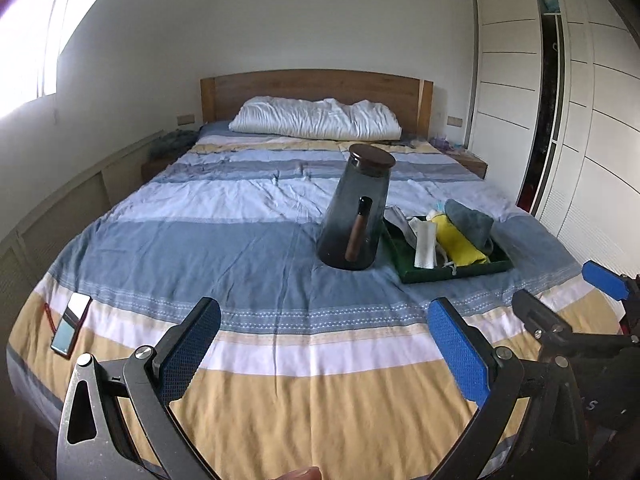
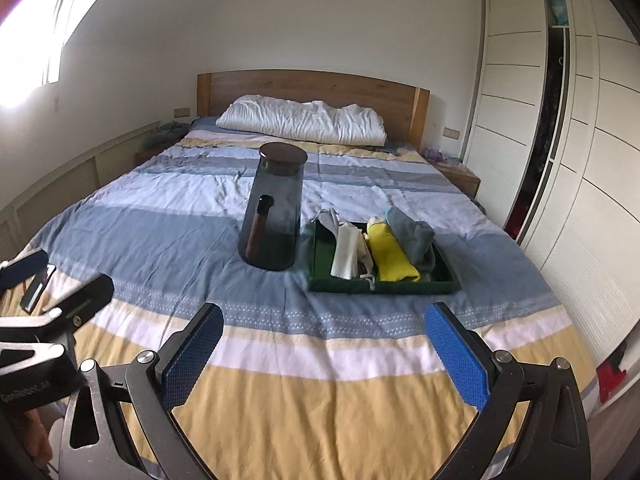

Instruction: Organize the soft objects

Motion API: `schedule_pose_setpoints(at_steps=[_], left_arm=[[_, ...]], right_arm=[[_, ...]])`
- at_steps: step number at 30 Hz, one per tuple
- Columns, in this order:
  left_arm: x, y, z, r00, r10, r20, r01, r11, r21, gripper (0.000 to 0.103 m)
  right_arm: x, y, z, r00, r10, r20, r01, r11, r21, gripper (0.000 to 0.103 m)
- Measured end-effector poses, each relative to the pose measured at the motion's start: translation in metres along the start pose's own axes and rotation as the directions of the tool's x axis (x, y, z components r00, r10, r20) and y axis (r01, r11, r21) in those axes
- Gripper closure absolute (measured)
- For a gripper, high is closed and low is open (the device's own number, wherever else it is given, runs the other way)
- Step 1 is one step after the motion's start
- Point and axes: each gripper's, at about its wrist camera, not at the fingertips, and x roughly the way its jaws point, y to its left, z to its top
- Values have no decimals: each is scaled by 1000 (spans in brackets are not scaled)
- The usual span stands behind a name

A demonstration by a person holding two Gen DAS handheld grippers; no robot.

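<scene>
A dark green tray (image 2: 380,287) lies on the striped bed. It holds a yellow cloth (image 2: 390,256), a grey cloth (image 2: 414,234), a white cloth (image 2: 346,258) and a light grey piece (image 2: 330,220). The tray also shows in the left wrist view (image 1: 452,274), with the yellow cloth (image 1: 460,246) and grey cloth (image 1: 472,222) in it. My left gripper (image 1: 324,334) is open and empty over the near end of the bed. My right gripper (image 2: 324,336) is open and empty, short of the tray.
A smoky glass pitcher (image 1: 356,208) with a dark lid and wooden handle stands left of the tray; it shows in the right wrist view too (image 2: 276,208). A phone (image 1: 70,330) lies at the bed's left edge. A white pillow (image 1: 316,118) lies by the headboard. Wardrobe (image 2: 560,140) on the right.
</scene>
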Motion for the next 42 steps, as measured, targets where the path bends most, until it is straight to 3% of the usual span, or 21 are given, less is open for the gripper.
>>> schedule_pose_setpoints(at_steps=[10, 42], left_arm=[[-15, 0, -3, 1000, -14, 15, 14, 1000, 6, 2], [-23, 4, -2, 999, -23, 25, 23, 1000, 1, 2]], right_arm=[[-18, 1, -3, 1000, -22, 15, 22, 1000, -3, 0], [-16, 1, -5, 1000, -18, 24, 18, 1000, -6, 0]])
